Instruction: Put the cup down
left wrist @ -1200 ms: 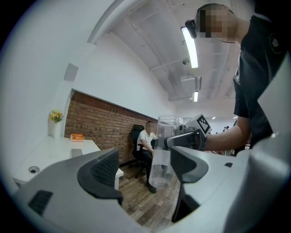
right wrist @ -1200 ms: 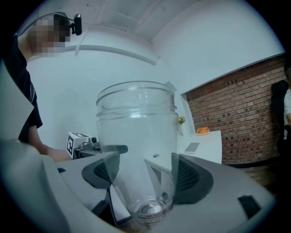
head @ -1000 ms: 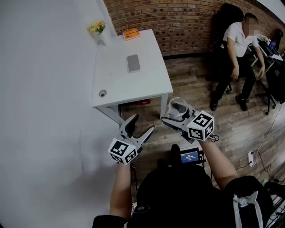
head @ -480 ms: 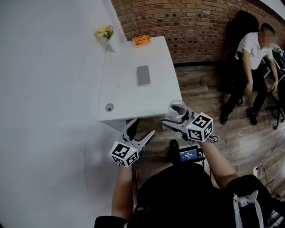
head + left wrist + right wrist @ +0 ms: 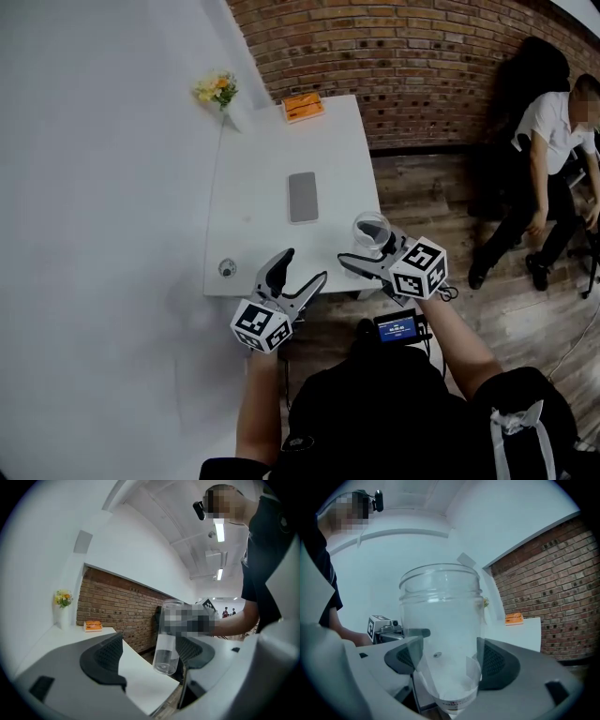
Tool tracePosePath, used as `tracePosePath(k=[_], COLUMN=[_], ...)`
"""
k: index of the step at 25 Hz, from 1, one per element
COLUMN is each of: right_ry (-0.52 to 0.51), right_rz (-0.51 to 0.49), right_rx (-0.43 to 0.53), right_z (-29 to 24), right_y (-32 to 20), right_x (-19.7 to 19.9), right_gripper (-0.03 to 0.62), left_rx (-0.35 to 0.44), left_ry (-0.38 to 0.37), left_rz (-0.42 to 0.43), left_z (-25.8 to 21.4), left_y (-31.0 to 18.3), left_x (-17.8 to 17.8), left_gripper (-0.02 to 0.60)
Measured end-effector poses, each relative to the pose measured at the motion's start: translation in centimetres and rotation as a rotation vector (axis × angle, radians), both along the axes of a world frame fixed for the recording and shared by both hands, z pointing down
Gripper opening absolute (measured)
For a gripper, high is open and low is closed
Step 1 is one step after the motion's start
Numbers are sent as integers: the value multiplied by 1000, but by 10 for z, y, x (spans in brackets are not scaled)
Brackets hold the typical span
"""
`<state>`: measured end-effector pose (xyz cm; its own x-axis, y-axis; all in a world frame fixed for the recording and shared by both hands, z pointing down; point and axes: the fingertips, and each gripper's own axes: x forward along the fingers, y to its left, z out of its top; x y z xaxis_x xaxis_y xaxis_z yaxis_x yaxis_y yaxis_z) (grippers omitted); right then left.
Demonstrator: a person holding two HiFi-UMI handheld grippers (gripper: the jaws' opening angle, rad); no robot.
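Observation:
A clear plastic cup [image 5: 371, 231] stands upright between the jaws of my right gripper [image 5: 371, 247], which is shut on it just above the near right corner of the white table [image 5: 258, 169]. The right gripper view shows the cup [image 5: 440, 634] filling the gap, both pads pressed on its lower wall, with my right gripper [image 5: 450, 660] around it. My left gripper [image 5: 302, 268] hovers open and empty over the table's near edge. In the left gripper view the cup [image 5: 166, 639] hangs beyond my open left gripper [image 5: 152, 663], above the table corner [image 5: 140, 679].
On the table lie a grey phone [image 5: 302, 197], an orange box [image 5: 302, 106] at the far edge, a vase of yellow flowers [image 5: 217, 91] by the wall and a small round fitting [image 5: 227, 268]. A brick wall runs behind. A person [image 5: 553, 141] sits at the right on the wooden floor.
The table has drawn closer in the head view. Both grippers, earlier in front of the table over the floor, now reach its near edge. The right gripper keeps its hold on the cup.

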<state>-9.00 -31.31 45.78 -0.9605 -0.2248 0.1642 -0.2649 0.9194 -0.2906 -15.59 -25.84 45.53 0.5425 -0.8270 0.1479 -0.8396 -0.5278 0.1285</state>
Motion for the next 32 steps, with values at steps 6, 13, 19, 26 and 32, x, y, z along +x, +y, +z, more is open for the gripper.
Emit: tracePosePath(k=[6,13,19,26,32], right_ry=[2,8,-4,8,20], right_rz=[-23,-2,32,56,49], right_rx=[-22,-19,-7,-1,10], right_z=[13,11,-9,-10,-11], right_y=[-37,-56,-52,-44,-40], right_x=[-8,-26,-27,-39,-45], right_gripper=[373,373,373,373,373], left_rx=[-17,-29,-13,-8,-7], left_ry=[-13,-15,-30,-11,-5], left_rz=[-2,24,63,93,98], left_z=[8,11,-7,-4,-4], left_y=[-37,-58,-59,-54,-52], left_x=[0,-20,-20,-32,-38], left_gripper=[358,358,359,358,358])
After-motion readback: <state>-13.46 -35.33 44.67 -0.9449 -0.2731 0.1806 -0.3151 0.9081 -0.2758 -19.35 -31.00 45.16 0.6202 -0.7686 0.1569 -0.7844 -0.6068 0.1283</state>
